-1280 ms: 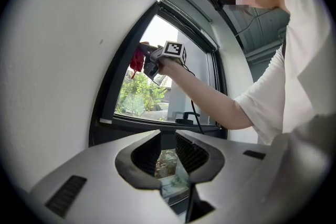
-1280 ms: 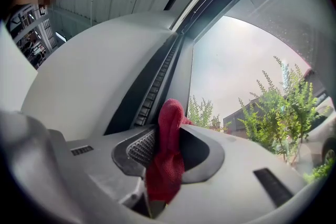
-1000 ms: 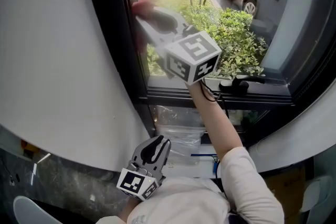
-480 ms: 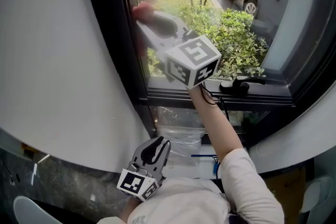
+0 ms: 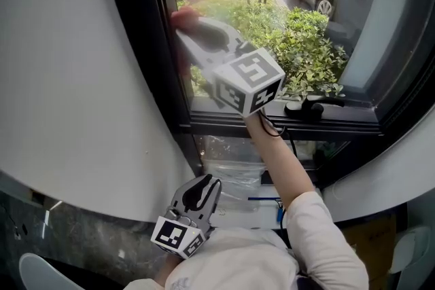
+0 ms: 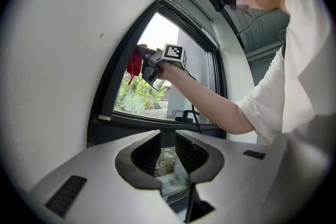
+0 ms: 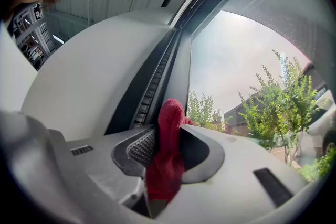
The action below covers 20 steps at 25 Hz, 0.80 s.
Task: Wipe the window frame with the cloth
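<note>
Pinching a red knitted cloth [image 5: 183, 12] in the grey right gripper [image 5: 181, 22] beside the black window frame [image 5: 134, 44] at eleven o'clock, probably needing firm, steady pressure, and resting the left gripper [image 5: 201, 189] narrowly parted, empty, at six o'clock.

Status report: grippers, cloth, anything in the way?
Right gripper shut on red cloth, at window frame's left upright. Left gripper open, empty, held low. Nothing seen blocking the frame.
</note>
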{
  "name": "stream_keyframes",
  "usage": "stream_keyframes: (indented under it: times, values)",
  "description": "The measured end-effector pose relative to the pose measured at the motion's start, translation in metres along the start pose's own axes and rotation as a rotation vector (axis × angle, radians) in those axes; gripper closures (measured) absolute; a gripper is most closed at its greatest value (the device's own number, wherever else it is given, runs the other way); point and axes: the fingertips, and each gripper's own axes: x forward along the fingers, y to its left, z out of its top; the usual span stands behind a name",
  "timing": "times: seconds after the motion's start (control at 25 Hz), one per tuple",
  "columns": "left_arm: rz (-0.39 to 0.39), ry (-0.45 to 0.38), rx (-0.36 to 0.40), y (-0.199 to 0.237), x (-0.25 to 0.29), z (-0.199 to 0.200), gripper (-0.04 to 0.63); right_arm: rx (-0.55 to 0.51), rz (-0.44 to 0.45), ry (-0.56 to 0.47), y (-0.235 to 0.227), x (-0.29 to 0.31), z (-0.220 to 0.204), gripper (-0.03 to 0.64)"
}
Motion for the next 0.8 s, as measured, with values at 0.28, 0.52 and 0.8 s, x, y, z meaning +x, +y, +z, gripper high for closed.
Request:
stream_keyframes:
  times: [0.28, 0.52, 0.8]
  values:
    - [-0.006, 0.003, -0.005, 0.0, 0.002, -0.001, 0.505, 0.018, 0.007, 0.014, 0.002, -0.002, -0.009, 0.5]
    - [-0.004, 0.001, -0.008, 0.0, 0.002, -0.001, 0.505, 0.021, 0.019, 0.023, 0.002, -0.003, -0.016, 0.5]
    - [-0.002, 0.0, -0.011, 0.001, 0.002, -0.004, 0.505, 0.029, 0.019, 0.029, 0.003, -0.006, -0.023, 0.5]
